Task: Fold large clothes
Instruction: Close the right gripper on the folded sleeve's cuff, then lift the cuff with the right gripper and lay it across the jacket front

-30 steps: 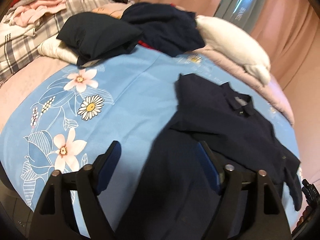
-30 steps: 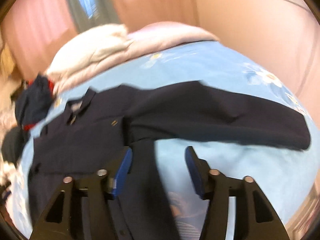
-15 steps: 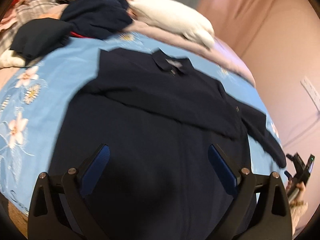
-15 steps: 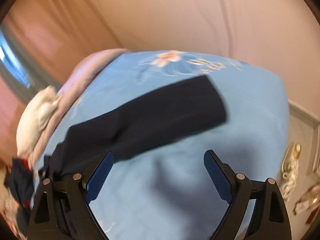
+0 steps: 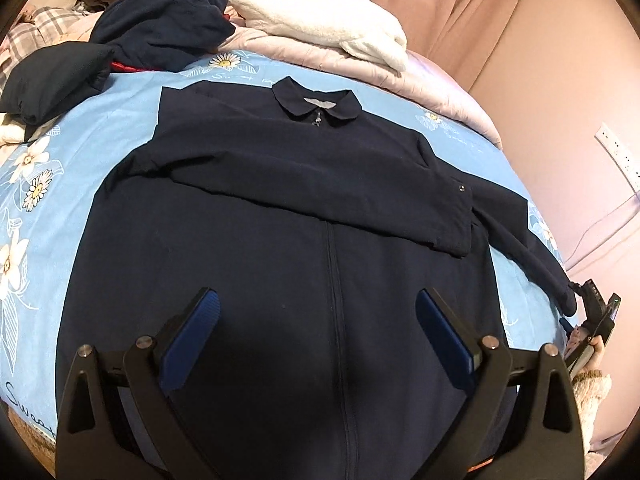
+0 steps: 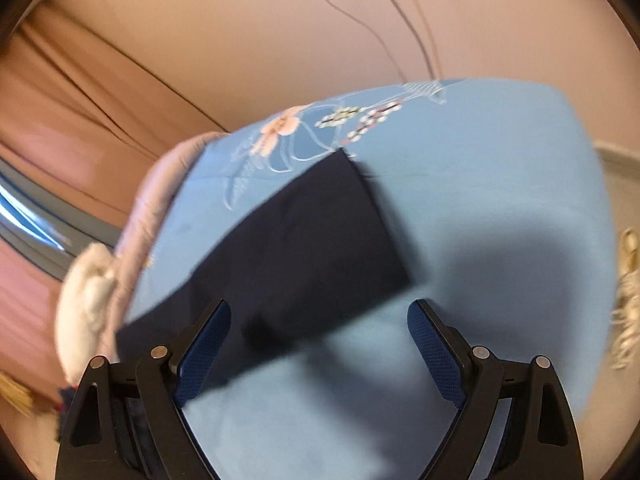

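A navy zip jacket lies flat, collar away from me, on the blue flowered bedsheet. One sleeve is folded across its chest. The other sleeve stretches out to the right. My left gripper hovers open over the jacket's lower front, nothing between its pads. In the right wrist view the outstretched sleeve's cuff end lies on the sheet. My right gripper stands open just above and short of it. The right gripper's body and a hand show at the left view's right edge.
Dark clothes and a folded dark garment are heaped at the back left, with a white fluffy blanket on a pink quilt behind the collar. The bed's edge drops to the floor on the right, near the wall.
Both grippers' jaws have spread wider. The left swung from the flowered sheet over to the jacket's body. The right rolled and travelled out along the sleeve to its cuff.
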Demonstrator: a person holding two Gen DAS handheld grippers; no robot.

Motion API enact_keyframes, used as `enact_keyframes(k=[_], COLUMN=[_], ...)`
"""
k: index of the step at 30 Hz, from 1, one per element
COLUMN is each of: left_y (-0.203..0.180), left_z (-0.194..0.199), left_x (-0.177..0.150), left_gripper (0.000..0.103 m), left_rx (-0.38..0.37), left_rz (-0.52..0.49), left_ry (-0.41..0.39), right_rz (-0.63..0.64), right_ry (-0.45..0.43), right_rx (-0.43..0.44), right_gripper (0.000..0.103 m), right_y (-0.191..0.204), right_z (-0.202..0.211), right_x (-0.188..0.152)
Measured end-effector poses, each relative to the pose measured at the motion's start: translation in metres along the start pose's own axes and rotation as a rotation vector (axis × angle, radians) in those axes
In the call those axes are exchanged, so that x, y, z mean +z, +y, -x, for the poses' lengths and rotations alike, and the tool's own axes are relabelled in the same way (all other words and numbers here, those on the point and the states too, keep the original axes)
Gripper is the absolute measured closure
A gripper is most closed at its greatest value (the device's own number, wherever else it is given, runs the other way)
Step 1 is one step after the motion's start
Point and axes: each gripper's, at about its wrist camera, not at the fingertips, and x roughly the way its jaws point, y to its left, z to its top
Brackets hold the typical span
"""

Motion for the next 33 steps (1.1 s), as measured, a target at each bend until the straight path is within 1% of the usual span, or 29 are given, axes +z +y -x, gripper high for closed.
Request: enact_keyframes(k=[2, 3, 4, 5, 6, 7, 8, 10, 11, 14, 17, 18, 19, 20, 22, 26, 28, 30, 33], left_y=[0.0, 0.001, 0.0, 0.0, 0.001, 0.002, 0.004, 0.008, 0.011, 0.019, 0.028, 0.032, 0.036, 0.04, 0.049, 0.07, 0.08, 0.094, 0.115], left_z=[0.0, 0.0, -0.001, -0.001, 0.0, 0.0, 0.001, 0.004, 0.007, 0.013, 0.019, 0.022, 0.026, 0.028, 0.035, 0.046, 0.053, 0.062, 0.074], left_x=[0.0, 0.0, 0.001, 0.0, 0.0, -0.001, 0.0, 0.001, 0.003, 0.007, 0.011, 0.013, 0.013, 0.014, 0.015, 0.017, 0.018, 0.018, 0.017], left_gripper=[0.005, 0.005, 0.006, 0.009, 0.011, 0.011, 0.012, 0.012, 0.012, 0.012, 0.012, 0.012, 0.012, 0.012, 0.012, 0.012, 0.012, 0.012, 0.012], left_rx=[-0.001, 0.003, 0.009, 0.018, 0.023, 0.028, 0.029, 0.034, 0.041, 0.049, 0.055, 0.057, 0.056, 0.057, 0.069, 0.126, 0.135, 0.142, 0.159], left_rz=[0.002, -0.001, -0.006, -0.013, -0.019, -0.024, -0.024, -0.023, -0.019, -0.004, 0.017, 0.028, 0.038, 0.046, 0.065, 0.097, 0.115, 0.143, 0.18], left_ry=[-0.003, -0.005, -0.005, -0.007, -0.01, -0.012, -0.014, -0.026, -0.039, -0.068, -0.092, -0.102, -0.112, -0.12, -0.138, -0.169, -0.184, -0.203, -0.229], right_rz=[-0.036, -0.038, -0.03, -0.025, -0.043, -0.057, -0.083, -0.064, -0.003, 0.126, 0.203, 0.232, 0.251, 0.287, 0.35, 0.507, 0.564, 0.637, 0.739], right_ry=[-0.001, -0.002, 0.004, 0.007, 0.015, 0.025, 0.026, -0.023, -0.057, -0.117, -0.172, -0.193, -0.206, -0.224, -0.256, -0.313, -0.33, -0.345, -0.353], right_rx=[0.037, 0.056, 0.061, 0.052, 0.033, 0.027, 0.034, 0.036, 0.018, -0.011, 0.021, 0.047, 0.06, 0.079, 0.092, 0.128, 0.153, 0.189, 0.23], right_gripper=[0.017, 0.026, 0.042, 0.056, 0.077, 0.092, 0.095, 0.097, 0.098, 0.098, 0.098, 0.098, 0.098, 0.098, 0.098, 0.099, 0.099, 0.099, 0.099], right_y=[0.0, 0.001, 0.003, 0.004, 0.001, 0.0, -0.002, 0.007, 0.021, 0.057, 0.09, 0.105, 0.115, 0.132, 0.159, 0.229, 0.259, 0.295, 0.337], right_z=[-0.008, -0.012, -0.017, -0.022, -0.028, -0.032, -0.033, -0.021, -0.01, 0.009, 0.032, 0.045, 0.051, 0.063, 0.077, 0.105, 0.112, 0.122, 0.131], right_x=[0.003, 0.005, 0.007, 0.009, 0.012, 0.014, 0.017, 0.019, 0.021, 0.026, 0.036, 0.038, 0.039, 0.039, 0.038, 0.024, 0.016, 0.0, -0.024])
